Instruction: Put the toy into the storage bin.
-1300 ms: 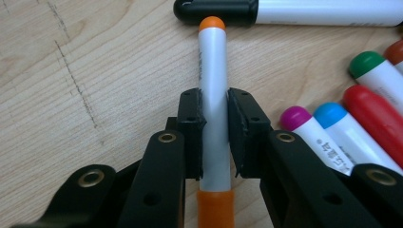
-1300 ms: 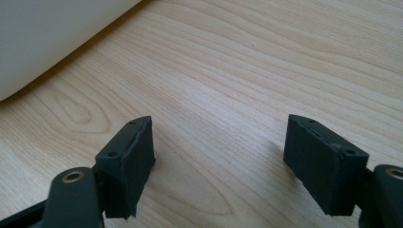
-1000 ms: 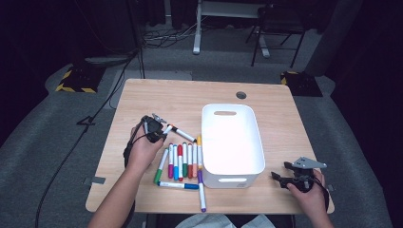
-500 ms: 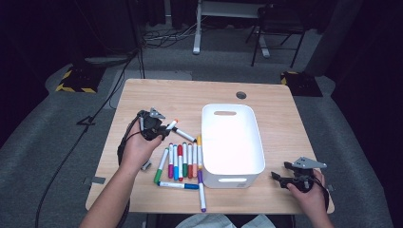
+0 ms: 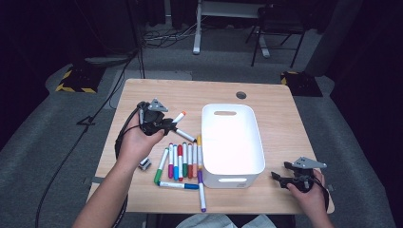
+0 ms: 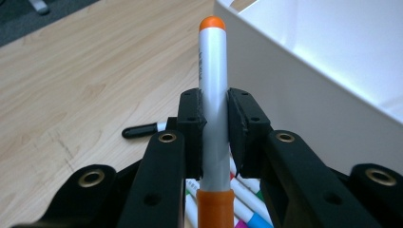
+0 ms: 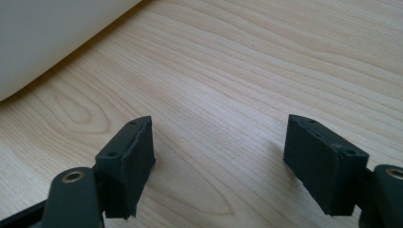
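My left gripper [image 5: 167, 124] [image 6: 212, 124] is shut on an orange-capped marker [image 5: 177, 117] [image 6: 212, 95], lifted above the table left of the white bin [image 5: 231, 137] [image 6: 332, 71]. The marker points toward the bin. Below it lies a row of several coloured markers [image 5: 180, 160], with a black-capped marker [image 5: 184, 135] [image 6: 142, 129] beside them. My right gripper [image 5: 279, 177] [image 7: 223, 161] rests low at the table's front right corner, open, with bare wood between its fingers.
A blue marker [image 5: 179, 185] and a purple marker [image 5: 201, 190] lie near the front edge. A small grey object [image 5: 145, 164] sits by the left hand. A cable hole [image 5: 241, 95] is at the back. The bin's wall [image 7: 52, 33] stands near the right gripper.
My left gripper has risen from the table with the orange-capped marker and moved a little toward the back. The right gripper has stayed in place.
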The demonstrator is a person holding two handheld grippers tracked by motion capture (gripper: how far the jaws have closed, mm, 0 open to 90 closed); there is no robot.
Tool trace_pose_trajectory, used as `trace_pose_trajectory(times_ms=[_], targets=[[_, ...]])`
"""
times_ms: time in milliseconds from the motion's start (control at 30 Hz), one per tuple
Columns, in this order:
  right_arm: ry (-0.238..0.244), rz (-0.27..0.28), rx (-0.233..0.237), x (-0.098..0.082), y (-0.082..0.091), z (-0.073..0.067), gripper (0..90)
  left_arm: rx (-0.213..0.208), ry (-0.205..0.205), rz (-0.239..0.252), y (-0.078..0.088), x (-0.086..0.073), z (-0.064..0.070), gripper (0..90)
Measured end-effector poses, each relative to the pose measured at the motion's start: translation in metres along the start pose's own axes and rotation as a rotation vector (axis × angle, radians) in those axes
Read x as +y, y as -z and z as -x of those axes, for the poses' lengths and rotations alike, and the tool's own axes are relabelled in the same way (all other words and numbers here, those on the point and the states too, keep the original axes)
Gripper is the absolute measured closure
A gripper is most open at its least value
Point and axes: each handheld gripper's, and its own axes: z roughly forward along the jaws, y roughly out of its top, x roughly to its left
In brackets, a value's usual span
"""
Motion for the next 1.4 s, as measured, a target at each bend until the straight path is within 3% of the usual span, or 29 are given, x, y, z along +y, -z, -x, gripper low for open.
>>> trace_pose_trajectory(times_ms=[167,233,433,500,533,567,633,800,900,933,967,1067,1233,1400], targets=[[0.001,-0.001,-0.001,0.0,0.0,0.0,25.8,-0.049,-0.038,0.026,0.007,0.014,0.007,76.2],[0.001,-0.001,-0.001,0.0,0.0,0.0,25.8,-0.065,-0.035,0.031,0.008,0.017,0.009,76.2],[0.001,-0.001,-0.001,0.0,0.0,0.0,25.8,-0.187,-0.097,0.067,0.009,0.034,0.02,76.2],[0.001,-0.001,-0.001,0.0,0.0,0.0,25.7,-0.188,-0.115,0.078,0.009,0.036,0.022,76.2],[0.001,-0.001,-0.001,0.0,0.0,0.0,25.8,-0.216,-0.13,0.08,0.008,0.04,0.027,76.2],[0.0,0.0,0.0,0.0,0.0,0.0,25.8,-0.216,-0.13,0.08,0.008,0.04,0.027,76.2],[0.001,0.0,-0.001,0.0,0.0,0.0,25.7,-0.274,-0.166,0.096,0.007,0.047,0.034,76.2],[0.001,-0.001,-0.001,0.0,0.0,0.0,25.8,-0.368,-0.202,0.118,0.002,0.057,0.047,76.2],[0.0,0.0,0.0,0.0,0.0,0.0,25.8,-0.384,-0.227,0.121,0.0,0.061,0.052,76.2],[0.0,0.0,0.0,0.0,0.0,0.0,25.7,-0.405,-0.257,0.119,-0.002,0.065,0.057,76.2],[0.0,0.0,0.0,0.0,0.0,0.0,25.8,-0.418,-0.254,0.125,-0.003,0.066,0.06,76.2],[0.0,0.0,-0.001,0.0,0.0,0.0,25.7,-0.434,-0.309,0.117,-0.008,0.072,0.065,76.2],[0.0,0.0,0.0,0.0,0.0,0.0,25.8,-0.478,-0.329,0.122,-0.02,0.078,0.078,76.2],[-0.003,0.001,0.0,0.0,0.0,0.0,25.8,-0.496,-0.33,0.121,-0.031,0.078,0.087,76.2]])
